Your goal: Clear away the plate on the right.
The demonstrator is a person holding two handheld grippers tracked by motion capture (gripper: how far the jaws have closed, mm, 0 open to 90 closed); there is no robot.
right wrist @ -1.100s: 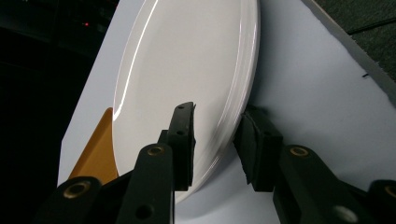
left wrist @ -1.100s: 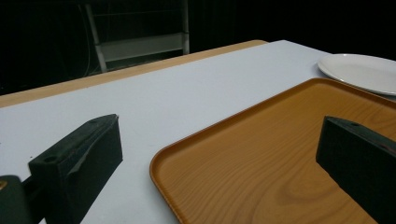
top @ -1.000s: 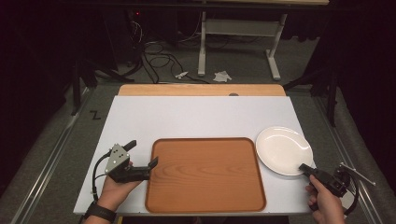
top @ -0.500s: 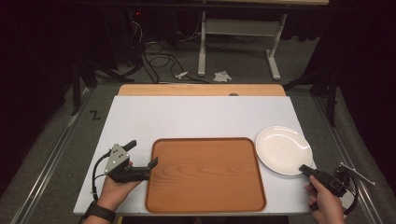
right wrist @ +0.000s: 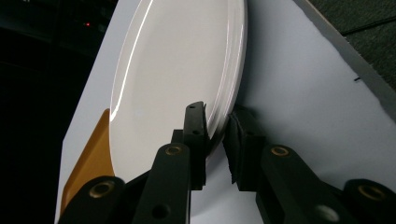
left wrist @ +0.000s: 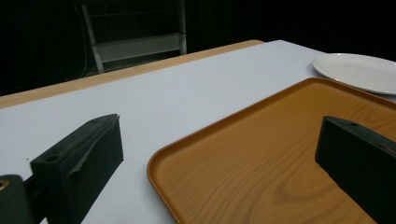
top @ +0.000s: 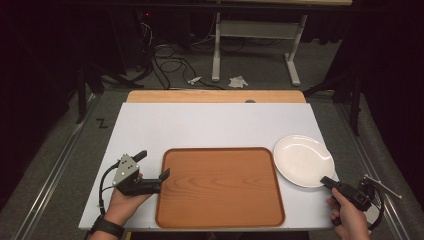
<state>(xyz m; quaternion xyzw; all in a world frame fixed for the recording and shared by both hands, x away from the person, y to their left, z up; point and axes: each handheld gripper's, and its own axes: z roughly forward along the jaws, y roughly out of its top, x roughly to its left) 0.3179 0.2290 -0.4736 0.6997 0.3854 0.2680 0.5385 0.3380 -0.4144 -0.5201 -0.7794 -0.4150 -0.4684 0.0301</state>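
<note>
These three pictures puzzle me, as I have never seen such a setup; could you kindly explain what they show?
A person sits at a white table and holds a hand-worked pair of tongs in each hand. The wide picture comes from a fixed camera above; the other two come from small cameras riding on each pair of tongs, looking along their black jaws. On the table lie a wooden tray and, to its right, a white plate. The left tongs stand open, astride the tray's near left corner without gripping it. The right tongs have just been closing, and their jaws now pinch the plate's rim, one above and one beneath.
</note>
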